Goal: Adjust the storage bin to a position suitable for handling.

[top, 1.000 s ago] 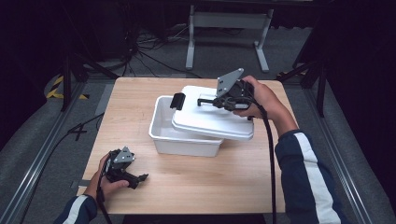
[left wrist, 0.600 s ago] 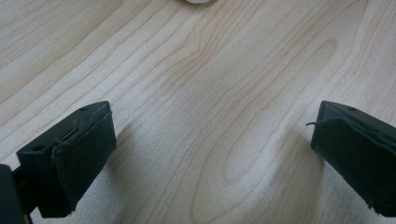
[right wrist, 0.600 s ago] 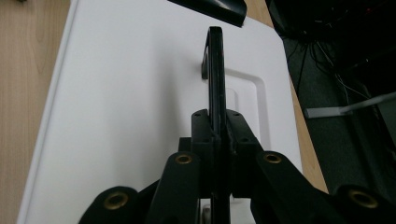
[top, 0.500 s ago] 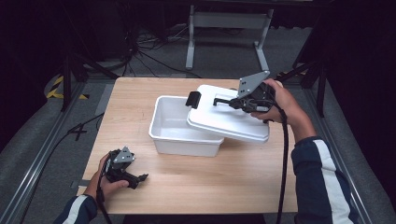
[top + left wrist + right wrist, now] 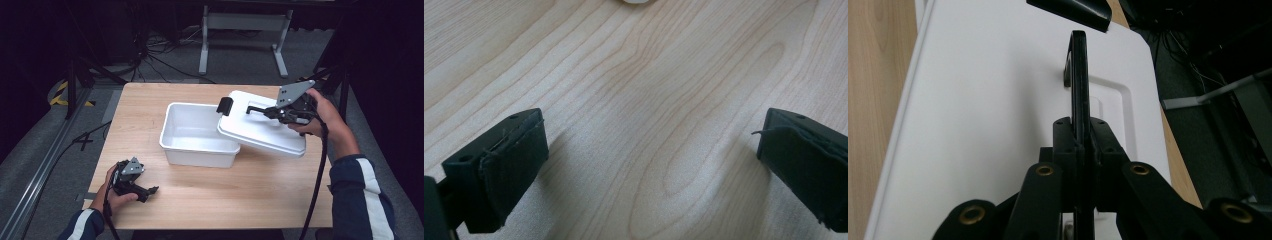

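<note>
White lid [image 5: 260,131] hangs right of centre, its black handle [image 5: 1078,80] pinched by the right tool [image 5: 270,111]. Lower left, the left tool [image 5: 150,190] rests wide on the counter [image 5: 250,200].

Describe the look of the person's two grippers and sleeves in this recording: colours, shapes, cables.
Both the left gripper and the right gripper are black, each topped by a grey three-cornered plate and trailing a black cable. In the right gripper view, brass-coloured rivets dot the black linkage. In the left gripper view, the pads are blocky, black and slightly frayed. The sleeves are dark navy with a broad white stripe.
</note>
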### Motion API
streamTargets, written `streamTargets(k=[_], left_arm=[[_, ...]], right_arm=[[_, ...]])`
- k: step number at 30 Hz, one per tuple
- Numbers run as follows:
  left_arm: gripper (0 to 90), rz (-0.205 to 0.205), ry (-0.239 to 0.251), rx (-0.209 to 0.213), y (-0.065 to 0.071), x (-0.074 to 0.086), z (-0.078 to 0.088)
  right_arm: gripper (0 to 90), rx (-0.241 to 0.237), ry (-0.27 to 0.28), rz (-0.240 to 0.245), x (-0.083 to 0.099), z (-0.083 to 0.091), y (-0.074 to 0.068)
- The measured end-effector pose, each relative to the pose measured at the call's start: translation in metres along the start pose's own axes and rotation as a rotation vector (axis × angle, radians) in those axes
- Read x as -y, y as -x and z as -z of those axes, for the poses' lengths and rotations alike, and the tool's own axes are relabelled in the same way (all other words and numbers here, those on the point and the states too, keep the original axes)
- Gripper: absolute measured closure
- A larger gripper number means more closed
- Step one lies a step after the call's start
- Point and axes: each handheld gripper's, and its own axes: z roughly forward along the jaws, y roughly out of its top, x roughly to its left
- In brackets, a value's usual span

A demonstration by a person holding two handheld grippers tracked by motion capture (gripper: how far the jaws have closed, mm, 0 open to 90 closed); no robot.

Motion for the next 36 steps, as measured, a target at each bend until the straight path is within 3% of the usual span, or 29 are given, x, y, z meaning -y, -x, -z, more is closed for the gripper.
streamTargets(k=[12,22,32,36], left_arm=[[0.3,-0.004,-0.006,0.002,0.000,0.000,0.000],[0.3,-0.004,-0.006,0.003,0.000,0.000,0.000],[0.3,-0.004,-0.006,0.002,0.000,0.000,0.000],[0.3,-0.004,-0.006,0.003,0.000,0.000,0.000]], right_arm=[[84.3,0.050,0.001,-0.068,0.042,0.016,0.004],[84.3,0.054,-0.018,-0.127,0.072,0.009,0.008],[84.3,0.059,-0.037,-0.174,0.089,-0.002,0.009],[84.3,0.049,-0.045,-0.189,0.097,-0.014,0.010]])
